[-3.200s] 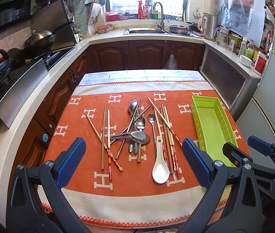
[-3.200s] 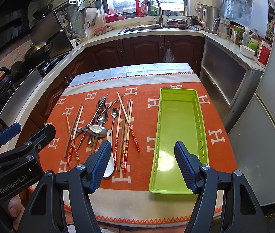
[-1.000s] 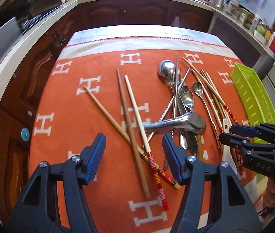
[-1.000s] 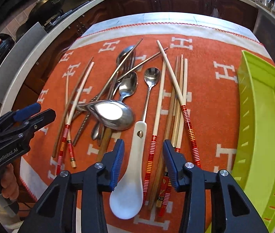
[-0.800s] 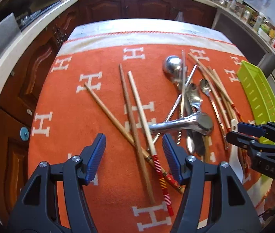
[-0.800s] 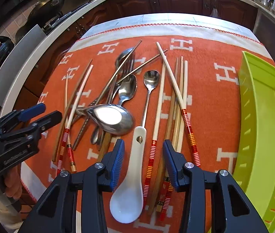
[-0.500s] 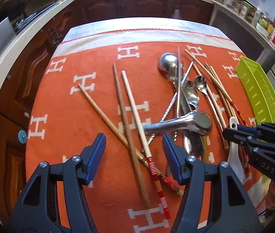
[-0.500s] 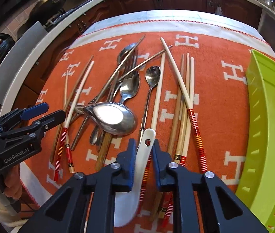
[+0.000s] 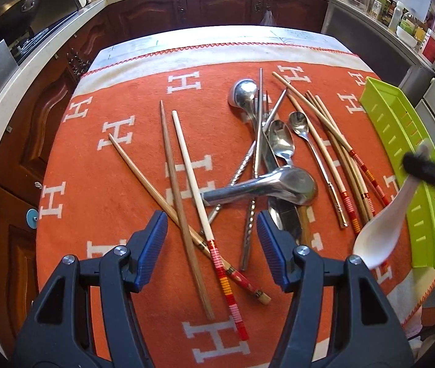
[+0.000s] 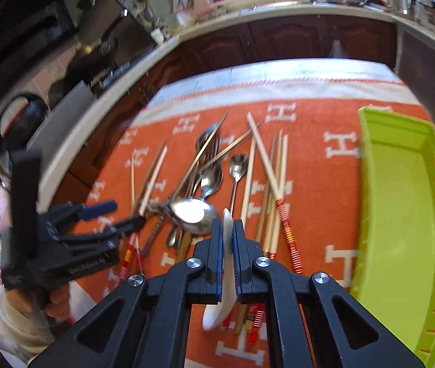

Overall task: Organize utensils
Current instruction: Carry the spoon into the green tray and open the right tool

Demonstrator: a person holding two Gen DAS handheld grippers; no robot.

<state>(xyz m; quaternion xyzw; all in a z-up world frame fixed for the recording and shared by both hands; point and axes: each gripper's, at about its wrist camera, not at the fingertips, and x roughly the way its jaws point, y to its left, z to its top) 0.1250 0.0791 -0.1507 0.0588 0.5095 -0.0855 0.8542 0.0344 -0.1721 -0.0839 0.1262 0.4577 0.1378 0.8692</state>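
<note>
Gripping a glossy white ceramic spoon (image 10: 225, 263) by its handle, the right hand-held gripper (image 10: 226, 239) lifts it off the orange woven cloth (image 9: 101, 184) (left hand-held gripper (image 9: 211, 245) agape above chopsticks (image 9: 186, 190)).

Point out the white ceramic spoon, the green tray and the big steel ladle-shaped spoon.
white ceramic spoon (image 9: 376, 239): left wrist view, on its bowl.
green tray (image 10: 398, 214): right wrist view, on its bare floor.
big steel spoon (image 9: 294, 184): left wrist view, on its bowl.

White spoon (image 10: 227, 224) lifted, tilted; chopsticks (image 9: 186, 190), steel spoons (image 9: 282, 141) piled.
</note>
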